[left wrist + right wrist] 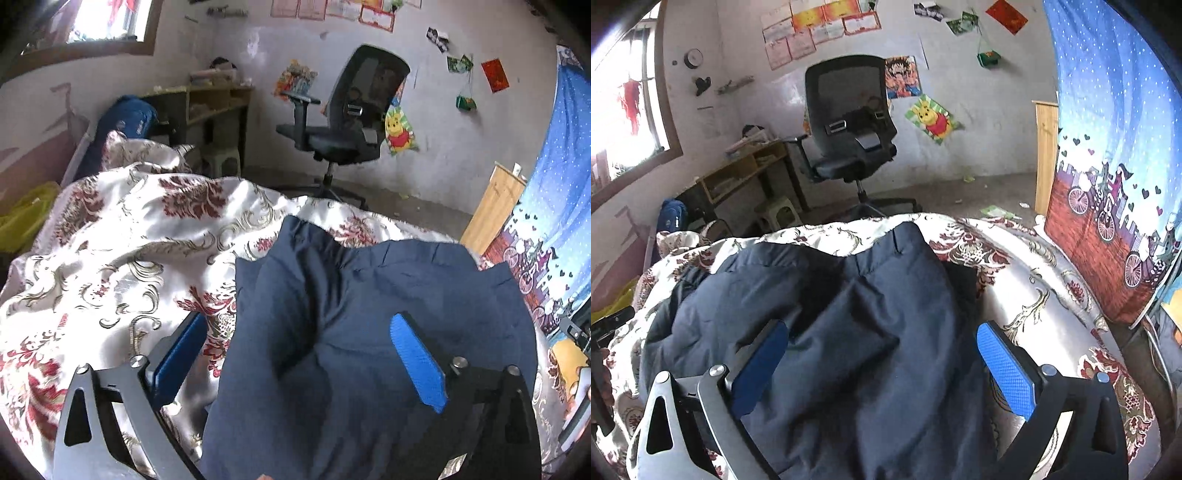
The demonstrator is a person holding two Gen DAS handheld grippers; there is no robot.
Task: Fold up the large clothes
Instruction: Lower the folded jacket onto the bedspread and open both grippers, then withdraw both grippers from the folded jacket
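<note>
garment: navy trousers [849, 332], folded over, rumpled, lying on floral bedspread [122, 236]; waistband end toward far edge of bed
left gripper [299, 343]: jaws spread wide, nothing held; left finger over bedspread, right finger over navy cloth, pads off the fabric
right gripper [882, 350]: jaws spread wide, empty, hanging above trousers, fabric lies below the gap
background: office chair [849, 140] by wall, wooden desk [746, 173] left, blue curtain [1115, 147] right

Open bedspread [122, 258] left of the navy garment [351, 332]; hemmed in right by the blue curtain [1115, 166]; office chair [849, 147] beyond.
</note>
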